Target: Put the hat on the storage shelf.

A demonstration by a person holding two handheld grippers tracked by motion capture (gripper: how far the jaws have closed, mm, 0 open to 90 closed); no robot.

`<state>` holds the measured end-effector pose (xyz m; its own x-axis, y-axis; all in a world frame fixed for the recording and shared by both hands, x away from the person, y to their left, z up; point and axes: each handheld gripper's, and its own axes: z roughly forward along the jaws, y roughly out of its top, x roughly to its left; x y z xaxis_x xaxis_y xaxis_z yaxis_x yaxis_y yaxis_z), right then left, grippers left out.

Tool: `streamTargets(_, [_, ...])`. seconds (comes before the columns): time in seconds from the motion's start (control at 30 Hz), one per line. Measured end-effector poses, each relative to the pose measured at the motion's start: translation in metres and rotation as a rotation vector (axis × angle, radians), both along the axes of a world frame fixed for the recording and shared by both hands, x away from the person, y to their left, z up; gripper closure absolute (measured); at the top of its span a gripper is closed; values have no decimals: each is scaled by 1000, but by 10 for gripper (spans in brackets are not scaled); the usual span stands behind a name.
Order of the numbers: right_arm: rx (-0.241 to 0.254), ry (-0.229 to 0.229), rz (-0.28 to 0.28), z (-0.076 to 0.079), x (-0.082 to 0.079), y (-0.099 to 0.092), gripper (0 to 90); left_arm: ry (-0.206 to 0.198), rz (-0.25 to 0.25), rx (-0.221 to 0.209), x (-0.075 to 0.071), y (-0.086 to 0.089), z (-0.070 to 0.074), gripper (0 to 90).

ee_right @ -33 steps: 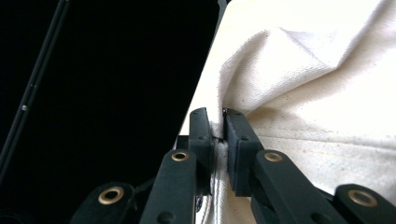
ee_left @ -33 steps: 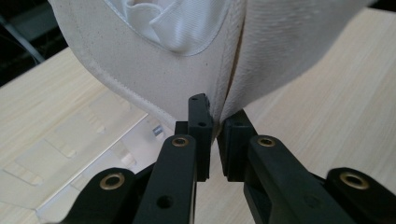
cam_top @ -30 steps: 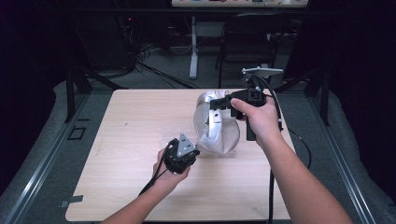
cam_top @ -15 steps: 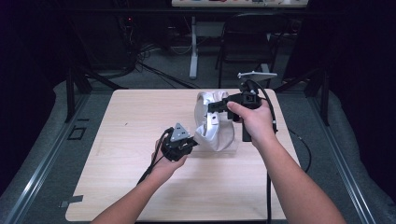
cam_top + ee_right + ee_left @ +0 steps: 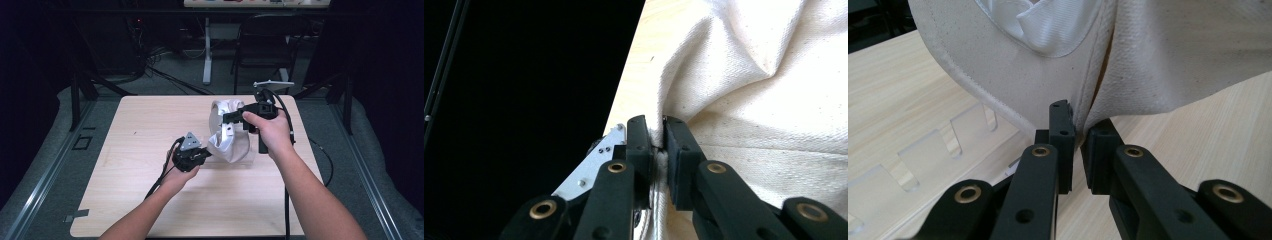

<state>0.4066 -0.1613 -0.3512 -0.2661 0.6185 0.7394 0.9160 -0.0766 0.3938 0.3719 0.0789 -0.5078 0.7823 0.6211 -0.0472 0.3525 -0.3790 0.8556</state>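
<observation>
Cream canvas bag [image 5: 231, 136] on the wooden table [image 5: 135, 150], pinched at two places. Left gripper [image 5: 1077, 145] clamped on the bag's lower edge — fabric folds rising just beyond the fingers [image 5: 1062, 135] (white lining visible above). Right gripper [image 5: 657, 145] pressed onto a seam ridge, cloth bunching past and to the right of its fingers [image 5: 676, 150]. Clear slotted plastic piece [image 5: 923, 155] lying flat left of the left fingers.

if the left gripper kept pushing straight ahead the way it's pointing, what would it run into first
The left gripper is already shut on a fold of the cream canvas bag, so going on it would press into more of that bag at once. The right gripper grips the bag higher up; how far beyond is unclear.
</observation>
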Motion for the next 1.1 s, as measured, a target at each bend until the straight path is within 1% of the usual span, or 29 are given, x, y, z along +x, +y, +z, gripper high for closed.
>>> streamTargets(0.1, [0, 7, 7, -2, 0, 0, 824, 0, 4, 5, 0, 2, -4, 843])
streamTargets(0.17, [3, 11, 12, -5, 0, 2, 824, 7, 11, 11, -1, 2, -6, 845])
streamTargets(0.27, [5, 17, 15, -7, 0, 3, 824, 4, 28, 30, -3, 1, -6, 847])
streamTargets(0.37, [9, 19, 10, -8, 1, 4, 824, 11, 43, 33, -5, 1, -7, 848])
streamTargets(0.47, [4, 21, 10, -10, 1, 3, 824, 26, 65, 49, -6, 2, -11, 851])
streamTargets(0.5, [-1, 26, 15, -11, 1, 3, 824, 32, 69, 51, -6, 2, -12, 851])
streamTargets(0.67, [1, 29, 6, -17, 3, 2, 824, 52, 87, 61, -8, 2, -13, 854])
streamTargets(0.73, [-5, 36, 1, -18, 4, 2, 824, 72, 93, 73, -8, 1, -14, 855])
streamTargets(0.77, [-17, 35, 0, -19, 4, 2, 824, 85, 95, 78, -8, 1, -16, 855])
streamTargets(0.83, [-22, 40, -5, -23, 6, 3, 824, 97, 103, 76, -7, 2, -17, 855])
streamTargets(0.9, [-23, 46, -9, -26, 7, 3, 824, 129, 102, 111, -5, 1, -23, 855])
streamTargets(0.93, [-41, 49, -8, -28, 8, 4, 824, 133, 105, 102, -6, 1, -25, 855])
streamTargets(0.97, [-43, 46, -10, -31, 8, 4, 824, 135, 110, 96, -6, 1, -26, 855])
streamTargets(1.03, [-36, 62, -5, -36, 9, 5, 824, 137, 111, 95, -6, 2, -26, 855])
streamTargets(1.1, [-32, 67, -4, -39, 10, 5, 824, 138, 113, 91, -6, 2, -26, 855])
